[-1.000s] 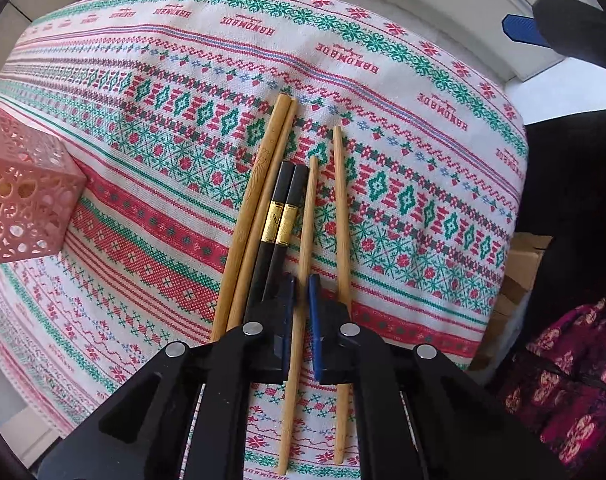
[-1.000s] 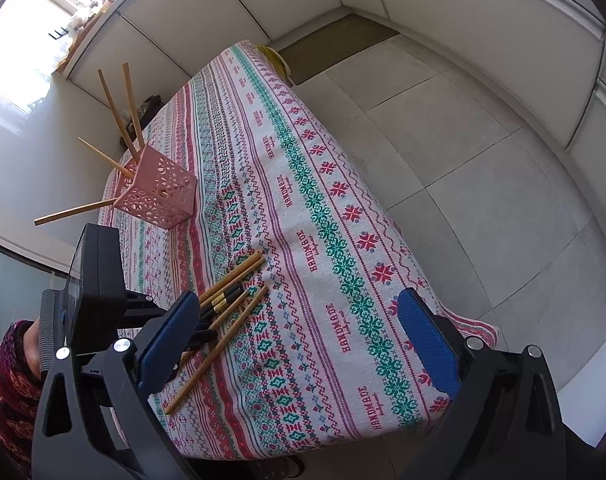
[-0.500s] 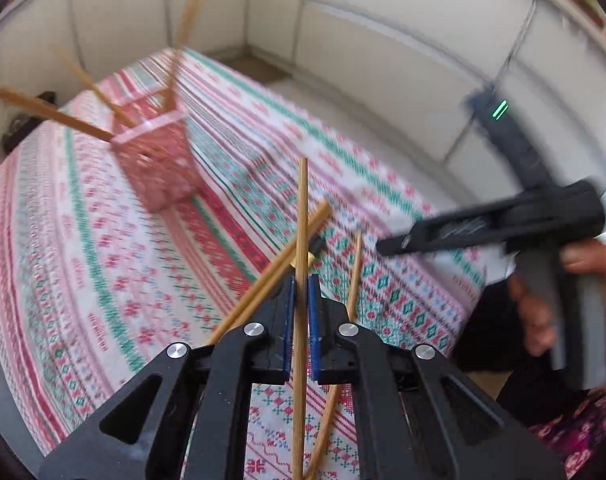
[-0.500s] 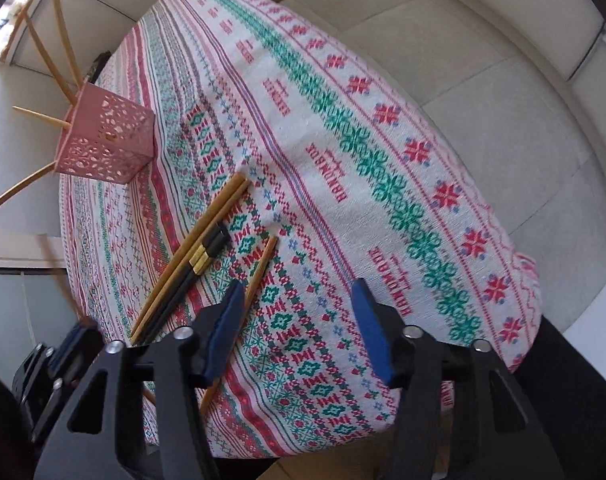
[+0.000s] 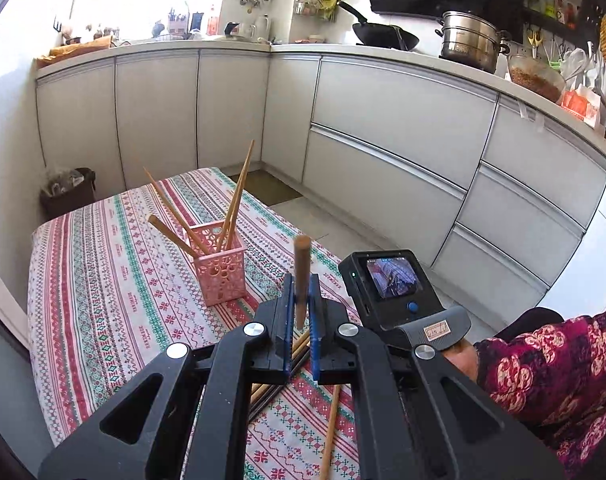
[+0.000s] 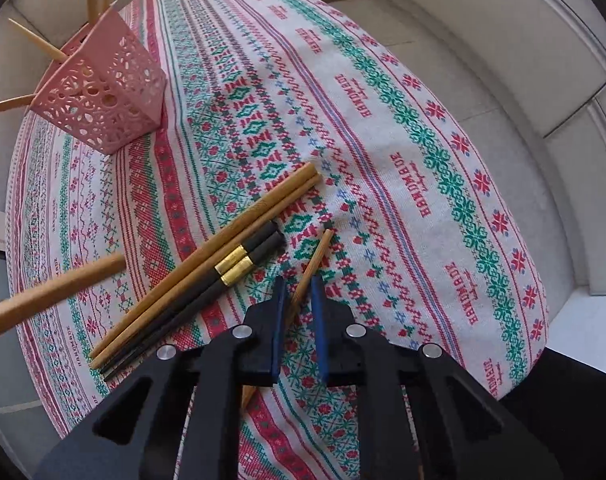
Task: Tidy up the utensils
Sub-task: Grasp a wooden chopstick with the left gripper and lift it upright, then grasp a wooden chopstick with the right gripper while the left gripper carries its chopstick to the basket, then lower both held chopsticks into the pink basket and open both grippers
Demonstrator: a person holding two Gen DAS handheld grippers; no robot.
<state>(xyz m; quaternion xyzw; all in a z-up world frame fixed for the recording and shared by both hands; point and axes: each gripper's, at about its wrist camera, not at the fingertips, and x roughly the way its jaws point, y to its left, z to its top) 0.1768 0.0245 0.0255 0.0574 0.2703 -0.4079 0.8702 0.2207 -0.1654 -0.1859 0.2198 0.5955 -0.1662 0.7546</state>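
My left gripper (image 5: 301, 284) is shut on a bamboo chopstick (image 5: 302, 260) and holds it in the air, its end pointing up. The pink lattice holder (image 5: 222, 270) stands just beyond it on the left, with several chopsticks leaning in it. In the right wrist view the held chopstick (image 6: 55, 292) is a blur at the left. My right gripper (image 6: 297, 282) points down at the tablecloth (image 6: 383, 140). Its jaws are closing around a thin bamboo chopstick (image 6: 317, 252), and a gap still shows beside it. A bamboo pair (image 6: 231, 226) and a black pair (image 6: 259, 246) lie just to the left.
The pink holder (image 6: 99, 96) stands at the table's far left. The table edge drops to a tiled floor on the right. White cabinets line the walls and a dark bin (image 5: 69, 192) sits in the corner. A person's patterned sleeve (image 5: 551, 376) is at the right.
My left gripper has lifted its chopstick off the table and swung up to face the holder. My right gripper has come down over the thin chopstick, and its jaws have narrowed from wide open.
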